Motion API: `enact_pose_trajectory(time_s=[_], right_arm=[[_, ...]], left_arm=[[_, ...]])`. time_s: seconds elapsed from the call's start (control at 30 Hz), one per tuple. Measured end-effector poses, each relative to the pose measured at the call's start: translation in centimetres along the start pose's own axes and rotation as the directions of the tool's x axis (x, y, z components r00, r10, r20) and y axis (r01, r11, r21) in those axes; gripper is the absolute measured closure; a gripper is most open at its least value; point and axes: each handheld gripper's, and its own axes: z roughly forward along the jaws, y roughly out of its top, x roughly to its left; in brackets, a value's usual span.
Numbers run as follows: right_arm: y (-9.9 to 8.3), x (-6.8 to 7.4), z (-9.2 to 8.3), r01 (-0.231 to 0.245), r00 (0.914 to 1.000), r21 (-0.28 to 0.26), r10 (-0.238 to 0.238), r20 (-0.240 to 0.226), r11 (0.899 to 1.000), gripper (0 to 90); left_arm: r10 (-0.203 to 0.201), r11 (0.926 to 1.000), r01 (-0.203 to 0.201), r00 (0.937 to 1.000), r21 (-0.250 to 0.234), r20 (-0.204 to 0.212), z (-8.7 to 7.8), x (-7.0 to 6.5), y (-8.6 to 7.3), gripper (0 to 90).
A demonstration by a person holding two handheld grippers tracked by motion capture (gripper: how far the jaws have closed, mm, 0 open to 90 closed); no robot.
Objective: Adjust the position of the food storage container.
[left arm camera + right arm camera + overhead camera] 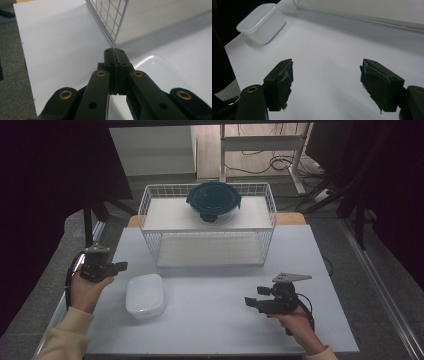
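Note:
A white lidded plastic box (145, 295) lies on the table at the front left. A round glass container with a dark blue lid (213, 201) stands on the top shelf of a white wire rack (207, 224) at the back. My left gripper (121, 266) hovers just left of the white box (160, 72), its jaws pressed together with nothing between them (115, 53). My right gripper (248, 302) is held over the front right of the table, jaws wide apart (327, 82) and empty, pointing toward the white box (260, 22).
The rack's lower shelf (210, 251) is bare. The grey table top (210, 320) spreads wide between the two grippers. Dark curtains and cables are beyond the table's far edge.

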Motion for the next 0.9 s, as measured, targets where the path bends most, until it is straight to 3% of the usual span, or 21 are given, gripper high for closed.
enact_pose_trajectory(time_s=[0.4, 0.77, 0.9], right_arm=[[0.0, -0.1, -0.1, 0.0, 1.0, 0.005, 0.0, 0.0, 1.0, 25.7], [-0.1, 0.0, 0.1, 0.001, 1.0, 0.012, -0.001, -0.002, 1.0, 25.4], [-0.1, 0.0, 0.2, 0.001, 1.0, 0.017, -0.001, -0.003, 1.0, 25.4]], left_arm=[[-0.098, 0.9944, 0.099, 0.995, 0.037, -0.022, 0.7, 1.7, -3.7, 89.6], [-0.129, 0.9869, 0.129, 0.9917, 0.098, -0.007, 2.2, 1.8, -6.1, 89.6], [-0.141, 0.9846, 0.138, 0.9898, 0.108, 0.022, 2.5, 1.5, -6.5, 89.6]])
